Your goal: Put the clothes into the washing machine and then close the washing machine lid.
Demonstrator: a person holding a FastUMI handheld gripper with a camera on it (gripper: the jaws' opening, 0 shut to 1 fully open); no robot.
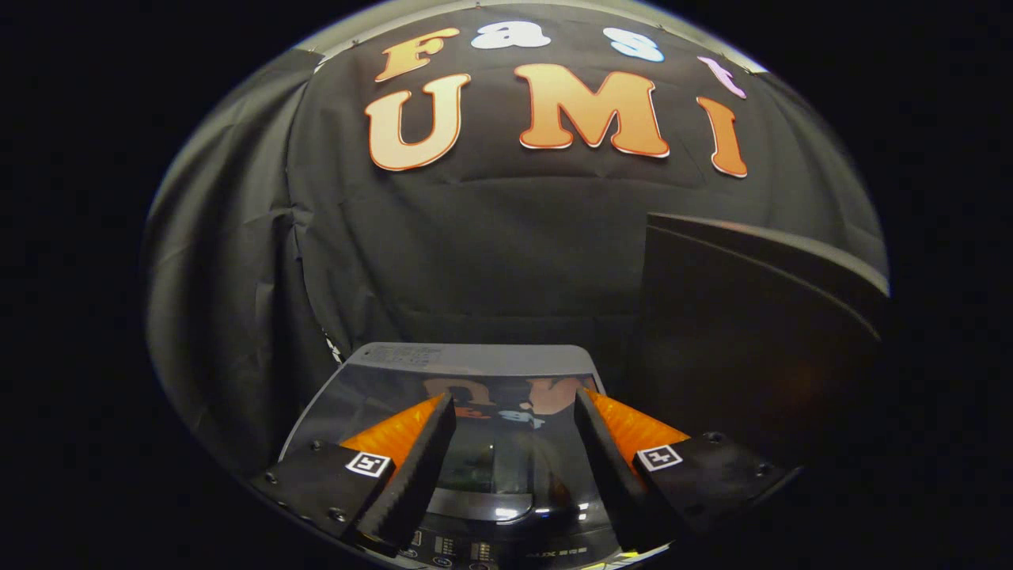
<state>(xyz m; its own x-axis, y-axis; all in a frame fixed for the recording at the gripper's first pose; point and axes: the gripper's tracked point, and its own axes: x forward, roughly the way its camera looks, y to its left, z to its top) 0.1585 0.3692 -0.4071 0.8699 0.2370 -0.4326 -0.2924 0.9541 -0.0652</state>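
A grey washing machine (475, 358) stands just below and ahead of my fingers. Its glossy dark lid (514, 431) lies flat and shut over the tub, mirroring the booth wall. The control panel (475, 550) runs along the machine's near edge, under my fingertips. My gripper (514, 408) hovers above the lid, open, with nothing between its fingers. The gap between them frames the lid's glass. I can make out a dim shape through the glass but cannot tell what it is.
A large dark panel or box (752, 332) rises to the right of the machine, close beside it. Black cloth walls (237, 277) close in behind and to the left.
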